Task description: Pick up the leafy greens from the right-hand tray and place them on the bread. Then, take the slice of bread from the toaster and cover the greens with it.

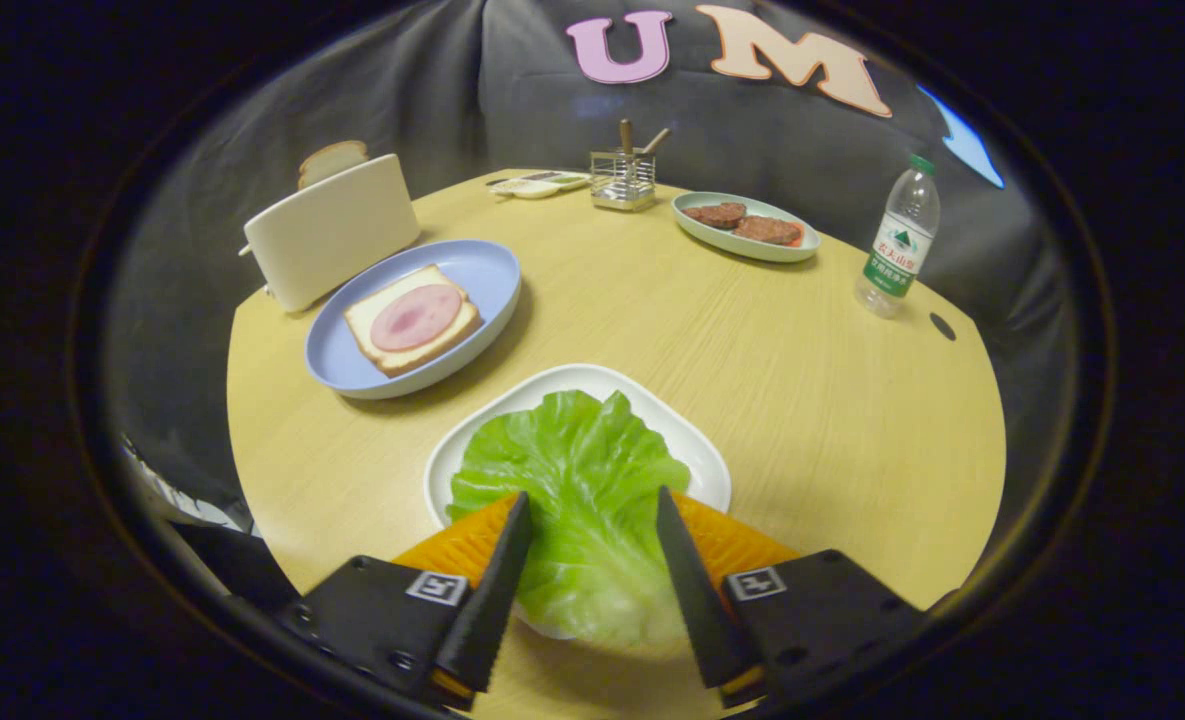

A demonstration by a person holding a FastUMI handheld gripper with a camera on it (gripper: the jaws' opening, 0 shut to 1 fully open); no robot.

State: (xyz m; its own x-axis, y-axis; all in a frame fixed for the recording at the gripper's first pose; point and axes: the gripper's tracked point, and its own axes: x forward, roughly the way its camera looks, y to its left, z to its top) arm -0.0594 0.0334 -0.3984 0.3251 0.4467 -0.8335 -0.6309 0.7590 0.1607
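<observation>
A green lettuce leaf [572, 470] lies on a white tray [697, 450] at the near side of the round wooden table. My gripper [593, 495] is open, with its two black fingers on either side of the leaf's near half and the leaf between them. Beyond and to the left, a blue plate [487, 265] holds a slice of bread topped with a round of ham [414, 318]. Behind that plate stands a cream toaster [332, 235] with a bread slice [332, 160] sticking out of its slot.
A pale green dish [692, 225] with two meat patties sits at the far right. A plastic water bottle [897, 245] stands near the table's right edge. A wire utensil holder [622, 180] and a small flat tray [537, 185] are at the back.
</observation>
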